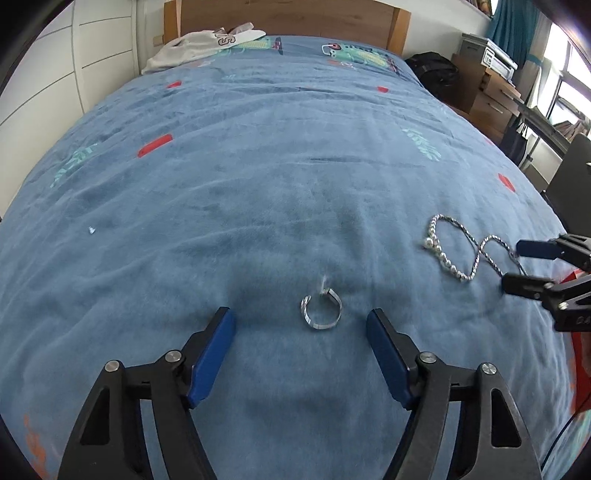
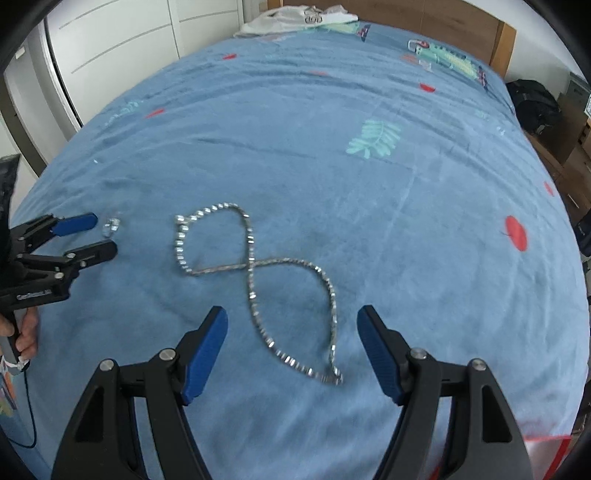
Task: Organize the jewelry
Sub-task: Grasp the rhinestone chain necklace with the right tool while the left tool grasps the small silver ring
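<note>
A silver ring (image 1: 320,309) lies on the blue bedspread (image 1: 258,184), just ahead of my left gripper (image 1: 301,319), which is open and empty with the ring between its blue pads. A silver bead necklace (image 2: 255,273) lies in a figure-eight on the bedspread (image 2: 406,221); its near loop sits between the fingers of my right gripper (image 2: 291,317), which is open and empty. In the left wrist view the necklace (image 1: 454,251) is to the right, with the right gripper (image 1: 511,266) at its end. In the right wrist view the left gripper (image 2: 105,234) and the ring (image 2: 110,225) are at far left.
A white garment (image 1: 207,44) lies at the head of the bed by the wooden headboard (image 1: 288,16). White wardrobe doors (image 2: 129,48) stand left of the bed. A black bag (image 1: 432,70) and wooden drawers (image 1: 491,99) stand to the right.
</note>
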